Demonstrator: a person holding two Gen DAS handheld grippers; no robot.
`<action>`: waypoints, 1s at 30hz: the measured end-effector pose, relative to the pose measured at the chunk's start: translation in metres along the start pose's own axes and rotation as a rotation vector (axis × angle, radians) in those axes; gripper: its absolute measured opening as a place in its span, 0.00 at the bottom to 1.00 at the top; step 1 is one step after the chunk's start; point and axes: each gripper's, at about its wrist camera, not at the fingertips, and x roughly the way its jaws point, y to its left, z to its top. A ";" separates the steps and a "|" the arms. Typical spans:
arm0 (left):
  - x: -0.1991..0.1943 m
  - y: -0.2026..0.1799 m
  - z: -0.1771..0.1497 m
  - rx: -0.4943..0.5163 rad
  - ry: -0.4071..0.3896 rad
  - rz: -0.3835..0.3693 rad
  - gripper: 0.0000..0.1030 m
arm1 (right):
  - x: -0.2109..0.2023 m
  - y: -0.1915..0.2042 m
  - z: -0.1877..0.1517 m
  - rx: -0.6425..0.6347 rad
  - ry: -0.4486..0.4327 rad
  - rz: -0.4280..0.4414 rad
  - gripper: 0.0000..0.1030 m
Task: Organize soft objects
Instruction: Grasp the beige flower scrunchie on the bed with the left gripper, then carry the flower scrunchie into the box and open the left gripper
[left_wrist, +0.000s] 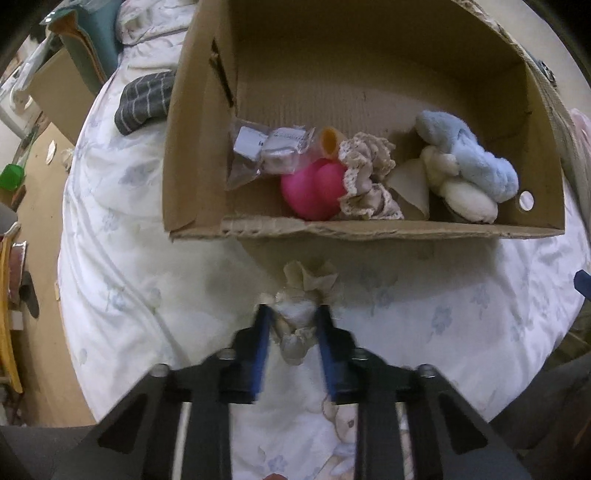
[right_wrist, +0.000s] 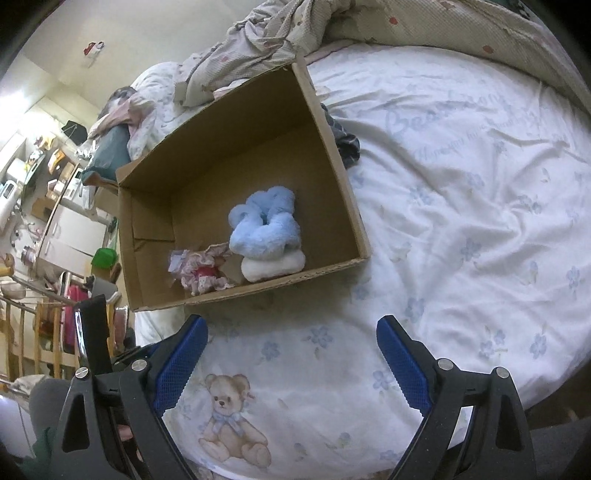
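The left gripper (left_wrist: 293, 314) is clamped on one beige scrunchie (left_wrist: 303, 295), on the bed (left_wrist: 129, 277) just at 6 o'clock from the box (left_wrist: 369, 230). The right gripper (right_wrist: 291, 328) stands wide apart, empty. In the box: one lace scrunchie (left_wrist: 364, 173), one pink toy (left_wrist: 310, 188), one blue plush (left_wrist: 469, 158), two packets (left_wrist: 266, 146).

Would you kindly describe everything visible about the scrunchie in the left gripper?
The scrunchie is a small, crumpled beige and white fabric ring with frilly, lace-like edges, soft and bunched. It sits on the floral bedsheet, just outside the cardboard box's near wall. The left gripper is shut on it, a blue finger pressing each side, frills fanning out beyond the tips.
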 end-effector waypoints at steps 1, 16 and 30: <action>-0.001 -0.001 0.000 0.001 0.000 -0.012 0.14 | 0.000 -0.001 0.000 0.003 0.001 0.002 0.96; -0.113 0.035 -0.036 -0.083 -0.180 -0.064 0.13 | -0.055 -0.007 0.021 0.056 -0.134 0.241 0.96; -0.168 0.035 0.016 -0.059 -0.301 -0.112 0.13 | -0.064 0.015 0.038 -0.085 -0.163 0.095 0.96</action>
